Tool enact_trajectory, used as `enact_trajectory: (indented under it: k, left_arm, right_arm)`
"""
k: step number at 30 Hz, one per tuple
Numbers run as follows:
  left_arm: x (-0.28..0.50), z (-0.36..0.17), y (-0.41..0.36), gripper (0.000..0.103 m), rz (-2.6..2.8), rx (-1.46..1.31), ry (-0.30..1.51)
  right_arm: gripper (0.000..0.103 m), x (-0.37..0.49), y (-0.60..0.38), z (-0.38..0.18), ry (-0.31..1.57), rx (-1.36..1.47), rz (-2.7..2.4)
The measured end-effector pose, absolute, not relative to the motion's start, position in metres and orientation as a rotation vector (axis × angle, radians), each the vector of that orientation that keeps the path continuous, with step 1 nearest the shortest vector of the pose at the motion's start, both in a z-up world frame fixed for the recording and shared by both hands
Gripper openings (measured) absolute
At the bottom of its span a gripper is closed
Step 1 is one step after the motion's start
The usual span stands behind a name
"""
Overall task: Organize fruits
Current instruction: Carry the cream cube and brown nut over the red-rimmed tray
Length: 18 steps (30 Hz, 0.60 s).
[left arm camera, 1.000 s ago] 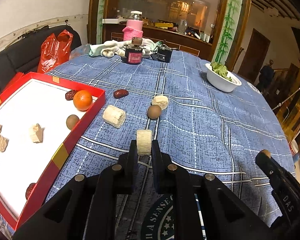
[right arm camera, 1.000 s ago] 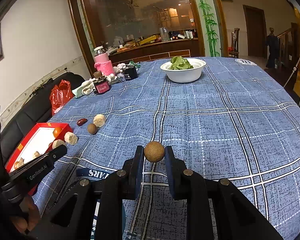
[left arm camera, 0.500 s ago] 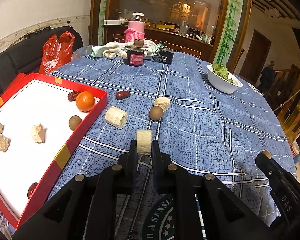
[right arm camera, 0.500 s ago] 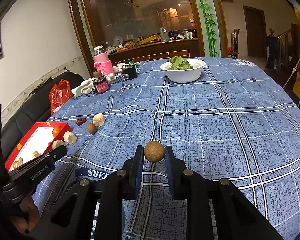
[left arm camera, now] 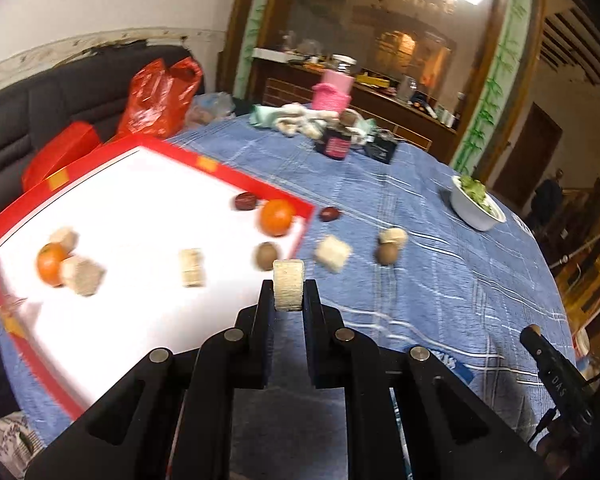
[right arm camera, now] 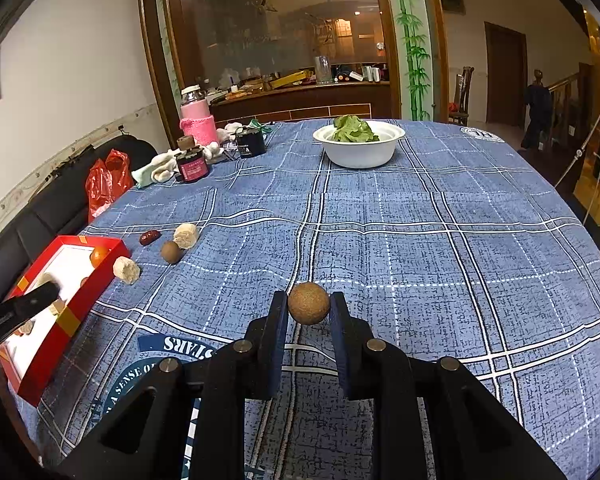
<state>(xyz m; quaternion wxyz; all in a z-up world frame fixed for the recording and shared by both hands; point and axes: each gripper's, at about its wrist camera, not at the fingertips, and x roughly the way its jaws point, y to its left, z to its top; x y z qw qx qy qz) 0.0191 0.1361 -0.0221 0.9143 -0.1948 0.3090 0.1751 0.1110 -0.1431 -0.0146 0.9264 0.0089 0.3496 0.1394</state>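
Pale and fibrous, the cylindrical fruit piece (left arm camera: 288, 285) sat pinched at the very tips of the left gripper (left arm camera: 287, 292), above the near edge of the red tray (left arm camera: 204, 162). The right gripper (right arm camera: 309, 307) clamped a round brown fruit (right arm camera: 309, 303) between its fingers (right arm camera: 278, 320), above the desk (right arm camera: 440, 240). Risk 1: both holds were shallow, so a jolt could roll either item out. Risk 2: a release short of the tray's red wall would likely drop the piece onto the cloth. Risk 3: a loose orange (left arm camera: 276, 217) and other pieces inside the tray could be struck on landing. Motion blur in the left view suggested fast travel, which raised all three risks.
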Motion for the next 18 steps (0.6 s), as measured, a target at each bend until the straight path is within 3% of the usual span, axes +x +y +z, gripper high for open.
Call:
enact_trajectory:
  k: [10, 18]
  left_arm:
    - [0.003, -0.023, 0.184, 0.011, 0.481, -0.406, 0.629]
    - [0.006, -0.034, 0.208, 0.011, 0.559, -0.374, 0.71]
  right_arm:
    - [0.022, 0.105, -0.131, -0.01, 0.706, -0.021, 0.323]
    - [0.021, 0.084, -0.045, 0.015, 0.667, -0.09, 0.618]
